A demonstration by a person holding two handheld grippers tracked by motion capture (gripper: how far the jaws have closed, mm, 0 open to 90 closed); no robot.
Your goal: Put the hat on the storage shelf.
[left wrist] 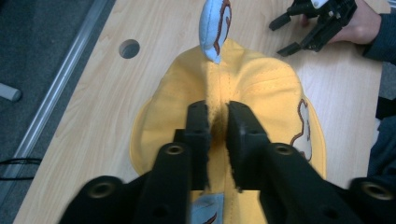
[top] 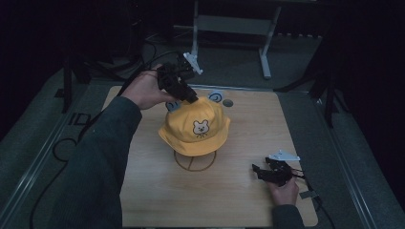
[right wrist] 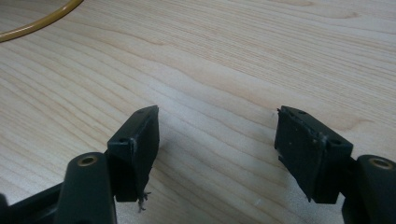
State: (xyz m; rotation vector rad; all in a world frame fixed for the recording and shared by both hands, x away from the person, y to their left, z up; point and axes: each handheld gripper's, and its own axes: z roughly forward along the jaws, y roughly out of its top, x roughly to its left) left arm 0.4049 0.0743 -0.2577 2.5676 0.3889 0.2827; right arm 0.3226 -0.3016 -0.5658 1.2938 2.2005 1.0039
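Observation:
A yellow bucket hat [top: 196, 129] with a white bear face and two pale blue ears sits on a round yellow wire stand [top: 195, 162] in the middle of the wooden table [top: 239, 200]. My left gripper [top: 190, 97] reaches over the hat's far side, and its jaws are shut on a pinched fold of the yellow crown [left wrist: 217, 122]. One blue ear [left wrist: 215, 28] stands up just past the jaws. My right gripper [top: 258, 171] rests low on the table at the front right, open with bare wood between its jaws [right wrist: 215, 126].
A round hole [top: 228, 102] is cut in the table behind the hat. A grey metal frame [top: 229, 28] stands on the dark floor beyond the table. A cable [top: 62, 148] loops on the floor at the left.

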